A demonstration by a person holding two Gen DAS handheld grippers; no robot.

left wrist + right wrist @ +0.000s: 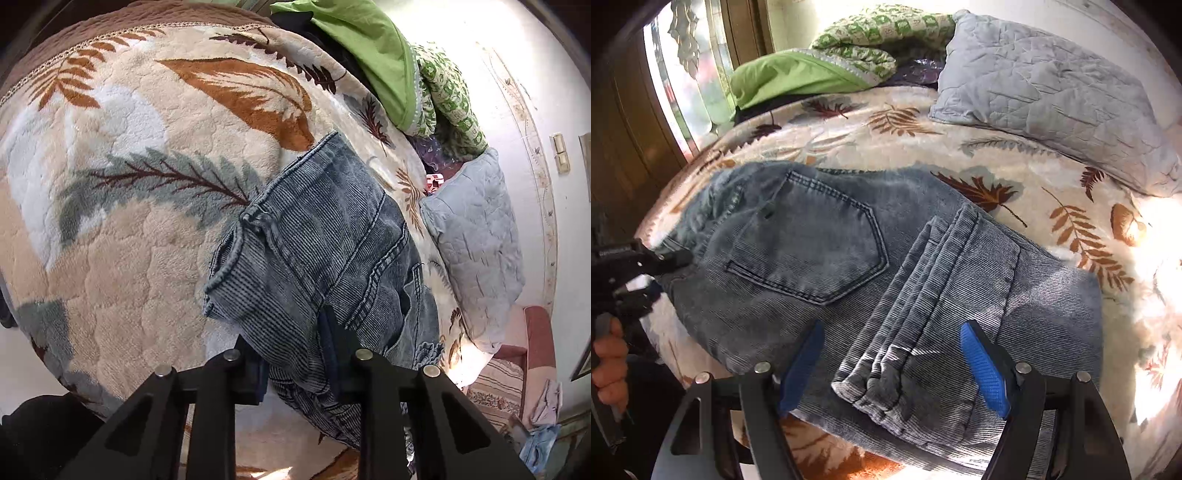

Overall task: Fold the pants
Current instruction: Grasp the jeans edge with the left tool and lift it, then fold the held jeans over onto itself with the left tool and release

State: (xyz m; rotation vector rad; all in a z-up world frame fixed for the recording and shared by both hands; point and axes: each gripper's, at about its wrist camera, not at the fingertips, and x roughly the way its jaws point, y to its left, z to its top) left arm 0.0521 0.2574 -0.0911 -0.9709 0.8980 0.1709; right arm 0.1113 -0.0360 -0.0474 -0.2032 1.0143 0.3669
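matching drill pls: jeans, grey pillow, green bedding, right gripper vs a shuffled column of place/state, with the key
1 jeans
2 grey pillow
3 green bedding
4 right gripper

A open, above the folded leg hems
B heaped by the window
C at the bed's far right, against the wall
D folded on the leaf blanket, waist end pinched by the left gripper

Pairs: 1-D, 2-C, 3-B, 4-A
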